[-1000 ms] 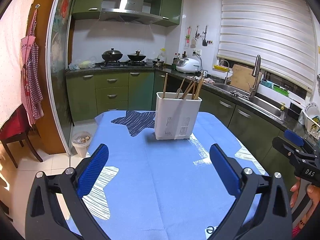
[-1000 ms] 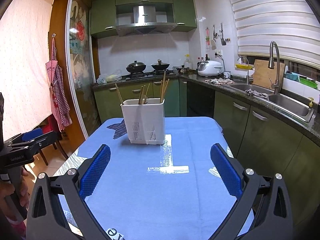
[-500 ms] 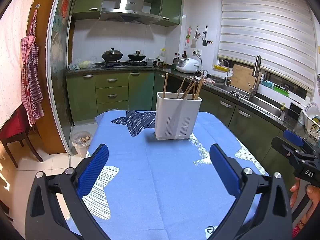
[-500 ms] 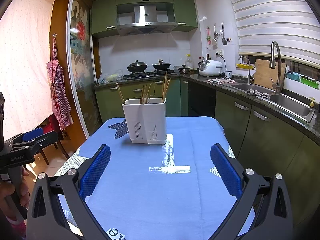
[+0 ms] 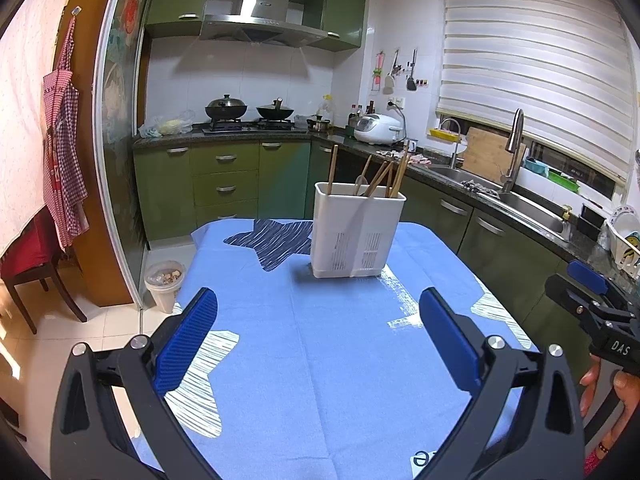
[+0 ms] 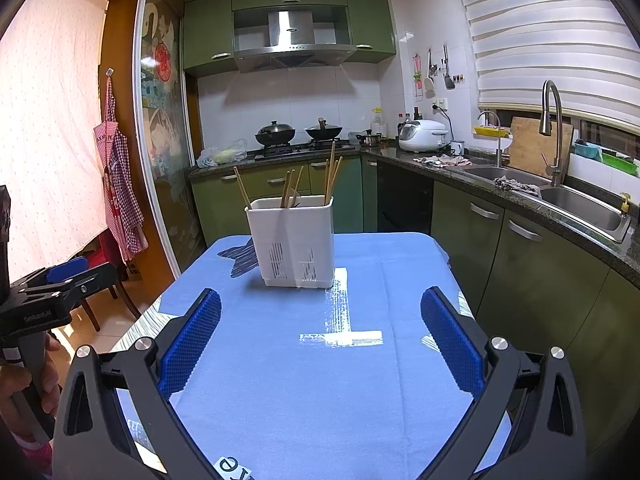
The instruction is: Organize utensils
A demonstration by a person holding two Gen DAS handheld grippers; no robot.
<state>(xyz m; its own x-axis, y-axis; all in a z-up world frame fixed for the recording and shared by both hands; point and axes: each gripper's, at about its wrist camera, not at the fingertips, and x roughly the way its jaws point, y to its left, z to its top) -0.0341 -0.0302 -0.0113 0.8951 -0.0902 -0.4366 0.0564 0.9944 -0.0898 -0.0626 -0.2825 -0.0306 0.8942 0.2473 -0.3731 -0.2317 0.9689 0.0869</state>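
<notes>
While both of my claws hang over the near part of the table (image 5: 340, 360), nothing is between their fingers. My left claw (image 5: 318, 338) is spread wide, and my right claw (image 6: 320, 338) is spread wide as well, each with its 2 blue pads apart and only the blue cloth (image 6: 300, 380) under them.

At the far end of the cloth stands the white holder (image 5: 354, 232), upright and well apart from both claws. Several wooden chopsticks (image 6: 330, 172) and what looks like 1 spoon (image 5: 360, 182) lean in it at different angles, some to the left and some to the right. How the holder is divided inside I cannot tell.

I think the danger is in the reach. The holder looks light and tall, so if I come in low and touch its near wall, it may slide on the cloth or tip over and spill everything. The sticks are thin and crossed; if I close on 1 of them, I may catch 2 together, or pull a neighbour out with it. The cloth itself may also wrinkle under a push.
</notes>
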